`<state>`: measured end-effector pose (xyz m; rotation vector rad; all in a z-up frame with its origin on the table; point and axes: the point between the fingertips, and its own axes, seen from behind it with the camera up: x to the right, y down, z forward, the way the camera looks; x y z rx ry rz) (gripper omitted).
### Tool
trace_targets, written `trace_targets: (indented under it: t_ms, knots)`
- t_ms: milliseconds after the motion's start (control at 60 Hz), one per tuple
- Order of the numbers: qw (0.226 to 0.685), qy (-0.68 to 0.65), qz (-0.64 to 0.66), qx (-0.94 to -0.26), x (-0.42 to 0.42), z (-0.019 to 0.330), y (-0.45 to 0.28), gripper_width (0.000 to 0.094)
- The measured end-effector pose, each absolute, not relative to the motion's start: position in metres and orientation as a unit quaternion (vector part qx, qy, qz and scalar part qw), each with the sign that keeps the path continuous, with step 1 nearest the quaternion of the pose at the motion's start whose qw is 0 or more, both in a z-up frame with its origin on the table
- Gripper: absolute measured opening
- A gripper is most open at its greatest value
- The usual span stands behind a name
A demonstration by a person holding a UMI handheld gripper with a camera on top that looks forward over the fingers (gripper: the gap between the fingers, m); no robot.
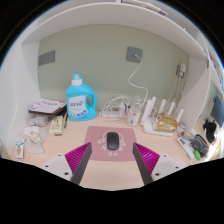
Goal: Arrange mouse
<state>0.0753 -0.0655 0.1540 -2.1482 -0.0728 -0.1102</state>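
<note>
A dark grey mouse (113, 141) lies on a pink mouse mat (97, 148) on the light desk. My gripper (111, 163) is just short of the mat, with the mouse ahead of and between the lines of the fingers. The fingers (76, 160) stand wide apart with their magenta pads facing inward, and nothing is held between them.
A blue detergent bottle (80, 99) stands behind the mat to the left. Small items and packets (42, 124) lie at the left. A white router with antennas (160, 118) and cables are at the right, against the green back wall. A dark object (199, 146) sits at far right.
</note>
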Motion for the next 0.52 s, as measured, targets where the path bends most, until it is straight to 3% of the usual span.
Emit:
trace_targets:
  t_ms: [200, 517]
  knots:
    - [0.487, -0.027, -0.047, -0.872, 0.071, 0.185, -0.128, 0.0850]
    - [0.490, -0.028, -0.047, -0.870, 0.068, 0.196, -0.160, 0.0852]
